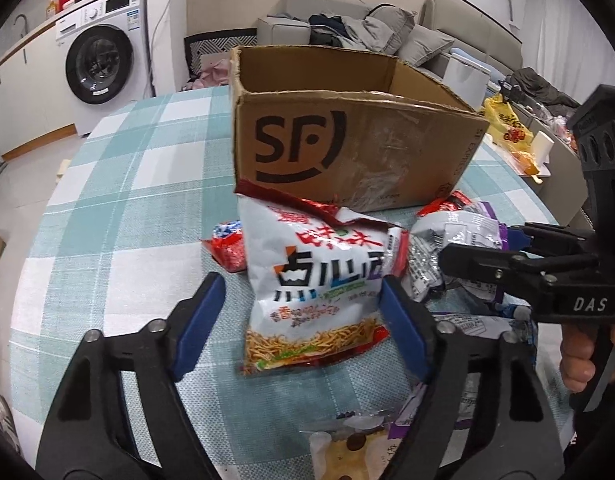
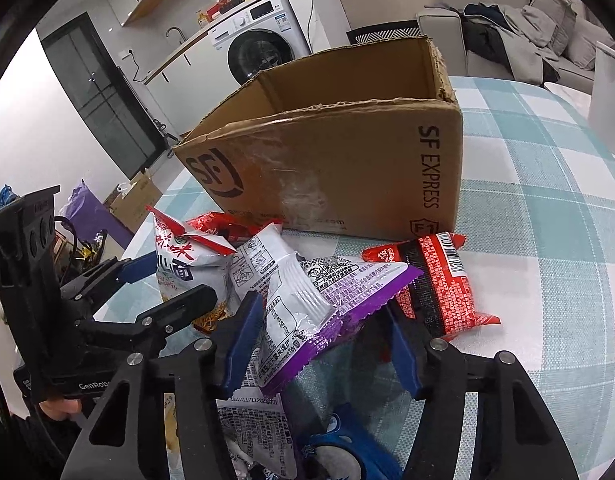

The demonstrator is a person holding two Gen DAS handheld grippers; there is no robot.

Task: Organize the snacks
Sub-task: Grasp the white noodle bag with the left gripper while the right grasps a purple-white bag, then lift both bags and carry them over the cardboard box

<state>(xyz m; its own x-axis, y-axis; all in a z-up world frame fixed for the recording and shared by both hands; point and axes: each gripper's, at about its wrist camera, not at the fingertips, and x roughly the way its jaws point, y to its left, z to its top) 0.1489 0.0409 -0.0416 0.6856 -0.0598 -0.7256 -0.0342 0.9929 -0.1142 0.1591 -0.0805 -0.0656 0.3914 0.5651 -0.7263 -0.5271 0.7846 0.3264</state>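
Snack sorting barely begun: both grippers at the pile, box apparently empty.

The left gripper [image 1: 301, 304] straddles the noodle bag [image 1: 315, 280], its right pad touching the bag's edge and the left pad standing clear, so nothing is gripped. The right gripper [image 2: 323, 344] closes its fingers on the purple packet [image 2: 327, 308]. A red packet [image 2: 435, 280] lies just right of them. Beyond, the box [image 2: 347, 172] shows no snacks inside; every packet remains on the tabletop [image 1: 107, 220].

Snack packets [image 2: 307, 292] are crowding the table [image 1: 107, 200] before the open-topped cardboard box [image 1: 347, 148]; checked cloth left is lying bare.
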